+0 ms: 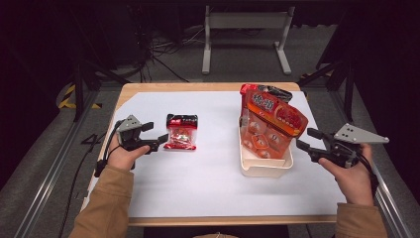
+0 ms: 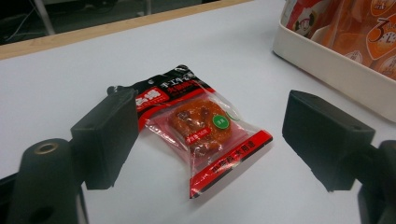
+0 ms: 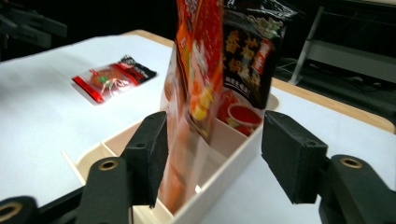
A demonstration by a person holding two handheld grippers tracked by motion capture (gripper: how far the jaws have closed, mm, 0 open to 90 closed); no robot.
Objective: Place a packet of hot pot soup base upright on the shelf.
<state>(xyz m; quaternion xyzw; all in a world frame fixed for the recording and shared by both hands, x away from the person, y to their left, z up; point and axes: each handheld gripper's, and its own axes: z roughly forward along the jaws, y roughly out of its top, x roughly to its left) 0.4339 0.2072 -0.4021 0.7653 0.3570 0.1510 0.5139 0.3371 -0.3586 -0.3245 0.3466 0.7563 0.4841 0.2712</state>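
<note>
A person sits at a tabletop [image 1: 208,193] covered with white paper and holds a tool in each hand.

The left tool [image 1: 157,137] rests low on the left side of the tabletop. Its two black jaws are open, and nothing is squeezed between them. Just in front of it lies a small snack packet [image 1: 181,132]. The packet is flat on the white paper. It is clear in the middle, with red edges and a black top, and you can see reddish food inside. From the left gripper view, the small snack packet [image 2: 201,128] sits in the space ahead of the two jaws, close to them, but the jaws do not press on it.

The right tool [image 1: 306,139] is on the other side, just beside a cream box [image 1: 265,168]. Its jaws are open too, and they hold nothing. The cream box has little walls inside that split it into parts. A tall orange bag [image 1: 270,124] stands up in the box, leaning a bit. Behind it stands a dark bag [image 1: 271,91] with red on it. In the right gripper view, the orange bag [image 3: 198,70] stands up in front of the open jaws, and the dark bag [image 3: 250,51] is just beside it.

The small packet and the box are well apart.
</note>
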